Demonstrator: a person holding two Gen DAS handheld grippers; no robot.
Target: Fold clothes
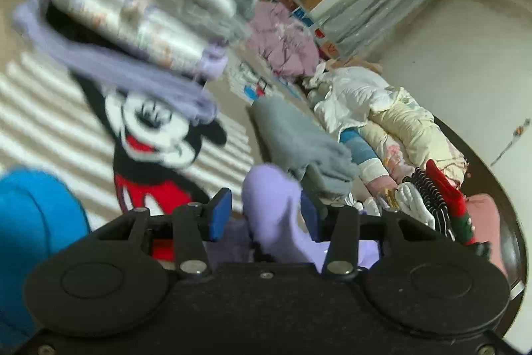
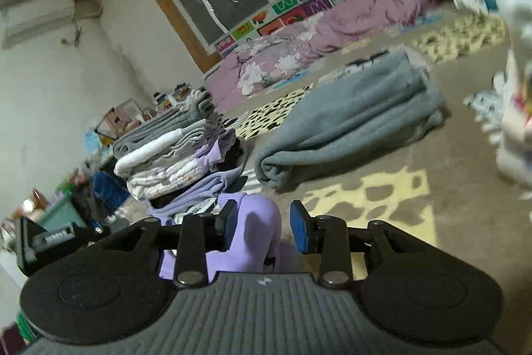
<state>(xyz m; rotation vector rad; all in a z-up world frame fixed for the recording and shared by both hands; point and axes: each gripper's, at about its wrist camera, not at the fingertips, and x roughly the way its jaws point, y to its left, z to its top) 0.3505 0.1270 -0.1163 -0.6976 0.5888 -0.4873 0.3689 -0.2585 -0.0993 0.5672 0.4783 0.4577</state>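
A lilac garment (image 1: 271, 205) lies bunched between the fingers of my left gripper (image 1: 266, 215), whose blue pads stand apart, with a gap showing on the left side. In the right wrist view the same lilac cloth (image 2: 259, 232) sits between the fingers of my right gripper (image 2: 264, 218), and a gap separates it from the right pad. Both grippers are open around the cloth. A stack of folded clothes (image 2: 176, 152) stands just beyond on the left, and appears blurred and close in the left wrist view (image 1: 133, 22).
A folded grey blanket (image 2: 352, 115) lies on the patterned rug (image 2: 382, 198). A cartoon-mouse rug (image 1: 149, 128) is underneath. Unfolded clothes (image 1: 382, 128) are heaped at the right, and a pink quilt (image 2: 332, 22) lies by the window. A blue object (image 1: 33, 222) sits at the lower left.
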